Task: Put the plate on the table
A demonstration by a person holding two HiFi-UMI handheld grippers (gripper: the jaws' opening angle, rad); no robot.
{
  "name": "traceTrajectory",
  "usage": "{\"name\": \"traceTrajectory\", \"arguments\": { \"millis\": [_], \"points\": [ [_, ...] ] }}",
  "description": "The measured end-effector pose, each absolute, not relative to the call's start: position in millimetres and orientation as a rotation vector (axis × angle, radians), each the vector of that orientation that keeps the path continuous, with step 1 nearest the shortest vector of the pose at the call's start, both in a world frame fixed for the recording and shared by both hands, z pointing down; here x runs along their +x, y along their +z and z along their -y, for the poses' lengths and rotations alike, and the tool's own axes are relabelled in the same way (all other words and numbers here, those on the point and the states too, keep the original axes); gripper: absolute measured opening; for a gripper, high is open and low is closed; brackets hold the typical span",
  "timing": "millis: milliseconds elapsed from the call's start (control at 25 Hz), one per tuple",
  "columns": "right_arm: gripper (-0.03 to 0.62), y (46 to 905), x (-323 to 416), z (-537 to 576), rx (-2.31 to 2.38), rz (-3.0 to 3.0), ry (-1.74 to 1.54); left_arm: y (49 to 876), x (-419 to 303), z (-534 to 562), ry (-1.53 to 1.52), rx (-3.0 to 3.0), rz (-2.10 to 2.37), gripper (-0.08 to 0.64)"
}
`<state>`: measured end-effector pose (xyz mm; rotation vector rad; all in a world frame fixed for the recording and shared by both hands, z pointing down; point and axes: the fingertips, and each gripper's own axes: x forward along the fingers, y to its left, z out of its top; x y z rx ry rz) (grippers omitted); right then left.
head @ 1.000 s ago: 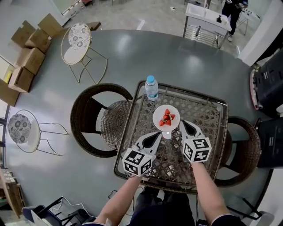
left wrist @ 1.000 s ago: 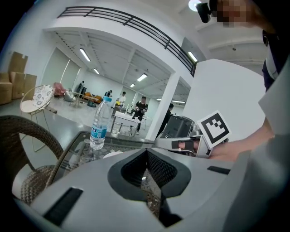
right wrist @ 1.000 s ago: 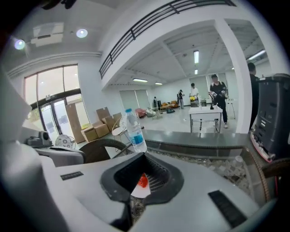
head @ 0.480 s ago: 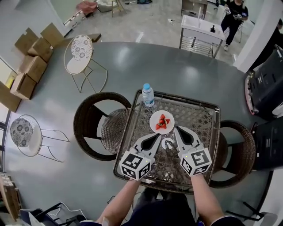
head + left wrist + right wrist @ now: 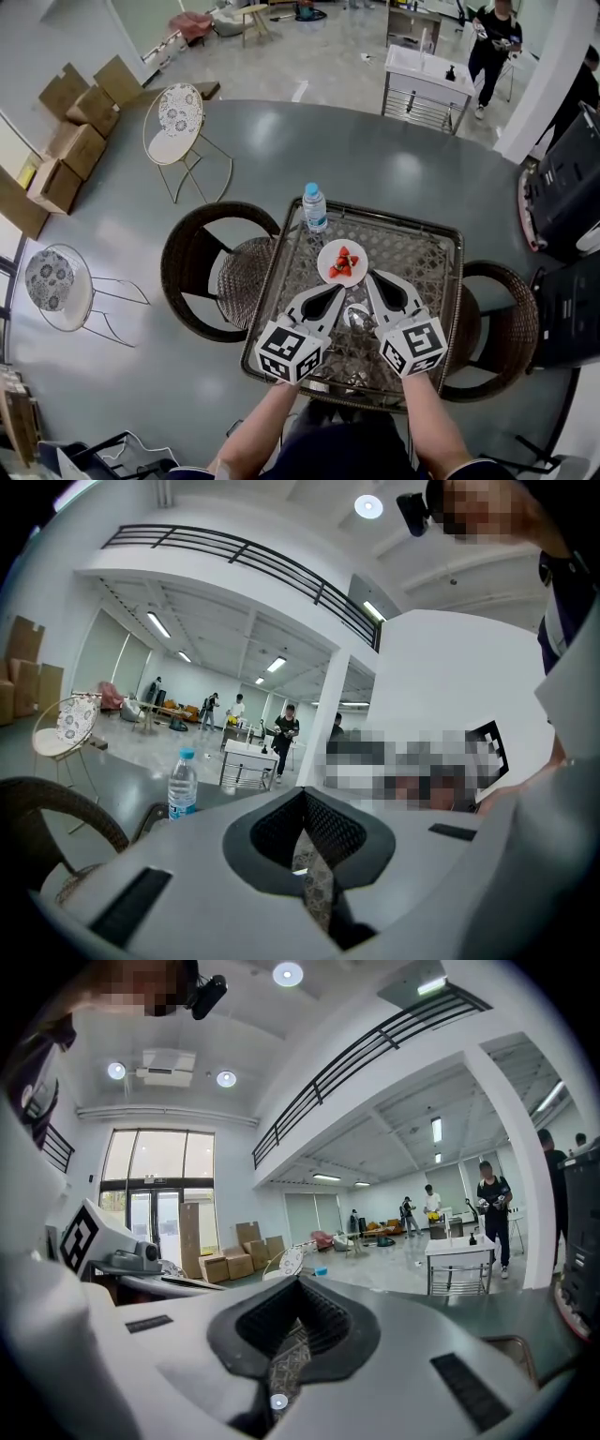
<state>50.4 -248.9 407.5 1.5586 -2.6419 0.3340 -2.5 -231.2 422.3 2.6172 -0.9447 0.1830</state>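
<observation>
One plate [image 5: 324, 261] in mid worktop [image 5: 448, 281]; one bottle [image 5: 315, 208] at its 11 o'clock, near the far edge. Two tools, left tool [image 5: 338, 292] and right tool [image 5: 368, 278], both pinched narrow, gripping nothing, at the plate's 6 o'clock. Open worktop toward 3 o'clock.

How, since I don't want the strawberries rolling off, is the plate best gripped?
Pinch the plate by its bare near rim, coming in low and level from the person's side. It lies flat on the table, the strawberries sit at its middle, and the bottle stands beyond its far left, so the near rim is free.
</observation>
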Motion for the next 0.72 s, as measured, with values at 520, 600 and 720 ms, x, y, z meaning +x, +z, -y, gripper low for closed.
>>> {"name": "traceTrajectory", "arguments": {
  "millis": [520,600,720],
  "points": [
    [0.005,401.9,53.0,244.2,1.55,2.664,0.335,417.2,5.5,226.0,0.176,2.616,0.942,0.006],
    [0.005,402.8,53.8,244.0,1.551,2.665,0.337,417.8,6.9,226.1,0.176,2.615,0.94,0.006],
    [0.005,403.4,53.9,244.0,1.552,2.664,0.338,418.6,7.8,226.4,0.176,2.615,0.939,0.006]
  ]
}}
